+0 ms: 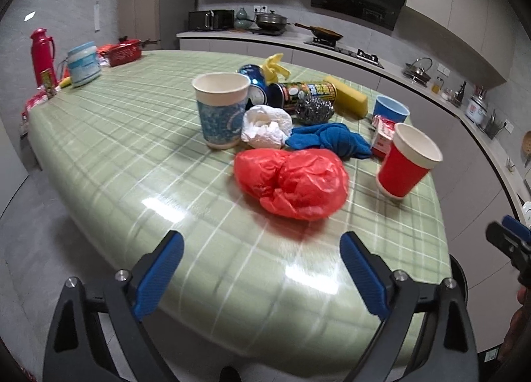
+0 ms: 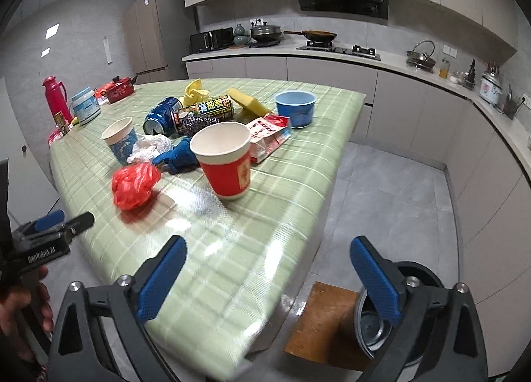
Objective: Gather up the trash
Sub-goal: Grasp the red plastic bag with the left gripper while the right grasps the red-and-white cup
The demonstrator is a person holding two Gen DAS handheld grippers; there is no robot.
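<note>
Bare counter point(image 1: 109, 156) lies open along the near edge, while the red bag point(image 1: 292, 179) and red cup point(image 1: 406, 161) front the clutter behind.

Green plaid table point(image 1: 139, 136): red bag point(image 1: 292, 183), cups, cans, blue cloth point(image 1: 332, 141).

Kitchen things standing apart from the litter

A red thermos point(image 2: 55, 96) is being kept at the table's point(image 2: 232, 266) far corner; a wok point(image 2: 319, 35) is sitting on the stove point(image 2: 338, 49).
</note>
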